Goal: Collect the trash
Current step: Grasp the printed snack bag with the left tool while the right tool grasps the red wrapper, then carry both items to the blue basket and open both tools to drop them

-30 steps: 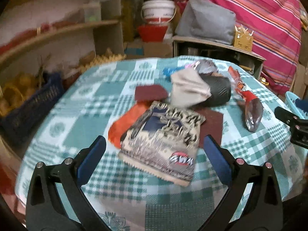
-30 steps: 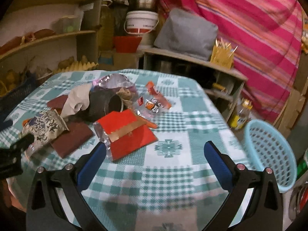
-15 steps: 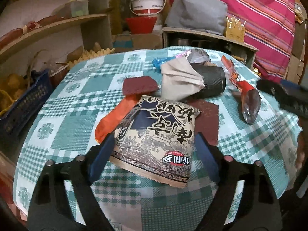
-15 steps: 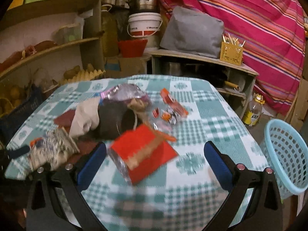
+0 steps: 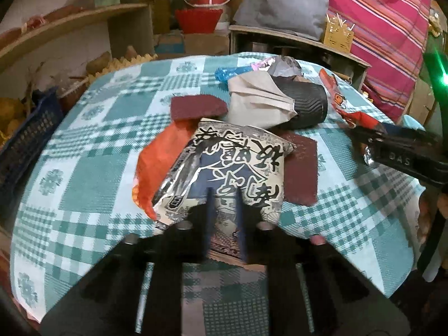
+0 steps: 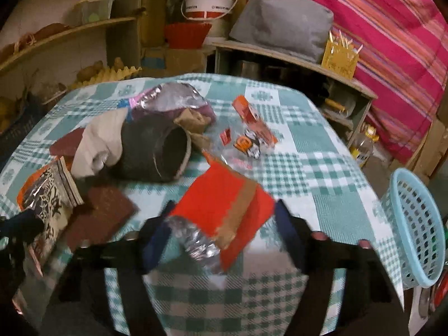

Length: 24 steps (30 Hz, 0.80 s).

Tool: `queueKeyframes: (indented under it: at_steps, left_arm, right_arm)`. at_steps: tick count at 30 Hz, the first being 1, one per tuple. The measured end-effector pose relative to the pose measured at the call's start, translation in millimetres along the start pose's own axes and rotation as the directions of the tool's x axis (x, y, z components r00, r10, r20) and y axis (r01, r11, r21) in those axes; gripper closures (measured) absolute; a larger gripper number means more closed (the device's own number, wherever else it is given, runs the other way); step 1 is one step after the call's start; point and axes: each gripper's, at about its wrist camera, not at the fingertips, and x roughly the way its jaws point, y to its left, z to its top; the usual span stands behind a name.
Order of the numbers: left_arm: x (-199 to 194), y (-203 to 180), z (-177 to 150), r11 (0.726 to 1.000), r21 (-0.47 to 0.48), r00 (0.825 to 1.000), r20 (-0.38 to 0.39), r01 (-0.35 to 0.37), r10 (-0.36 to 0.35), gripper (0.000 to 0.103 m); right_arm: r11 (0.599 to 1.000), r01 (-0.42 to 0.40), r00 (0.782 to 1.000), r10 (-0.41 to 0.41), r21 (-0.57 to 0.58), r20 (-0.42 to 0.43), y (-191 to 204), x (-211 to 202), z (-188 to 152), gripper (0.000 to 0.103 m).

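Note:
Trash lies heaped on a round table with a green checked cloth (image 5: 92,173). My left gripper (image 5: 224,196) is shut on the near edge of a black-and-white printed snack bag (image 5: 238,162), which also shows in the right wrist view (image 6: 47,196). My right gripper (image 6: 224,229) is partly open, its jaws on either side of a red foil packet (image 6: 224,198). A black paper cup (image 6: 156,151) lies on its side under a beige wrapper (image 5: 257,103). A clear orange-printed wrapper (image 6: 252,137) lies beyond.
A light blue plastic basket (image 6: 414,229) stands off the table's right edge. Dark red pieces (image 5: 301,173) and an orange wrapper (image 5: 159,162) lie near the snack bag. Shelves, a white bucket (image 6: 208,1) and a striped pink cloth stand behind the table.
My left gripper has closed on the snack bag's edge. My right gripper has moved forward around the red packet and narrowed its jaws.

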Motion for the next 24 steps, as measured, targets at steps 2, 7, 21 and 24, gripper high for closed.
queueKeyframes:
  at_steps: [2, 7, 21, 24]
  left_arm:
    - [-1, -2, 0, 1.000, 0.002, 1.000, 0.002, 0.004, -0.004, 0.103]
    - [-5, -6, -1, 1.000, 0.009, 1.000, 0.014, -0.003, 0.003, 0.103]
    - [-30, -32, -12, 0.993, 0.094, 0.992, 0.104, -0.077, 0.067, 0.026]
    - [-19, -33, -11, 0.990, 0.103, 0.994, 0.061, -0.101, 0.095, 0.026]
  right_arm:
    - [1.000, -0.019, 1.000, 0.019, 0.012, -0.015, -10, -1, -3, 0.059]
    - [0.997, -0.069, 0.997, 0.069, 0.026, -0.015, -26, -6, -8, 0.075]
    - [0.989, -0.134, 0.990, 0.132, 0.060, 0.048, -65, -28, -16, 0.093]
    - [0.988, -0.137, 0.990, 0.133, 0.065, 0.053, -72, -29, -16, 0.093]
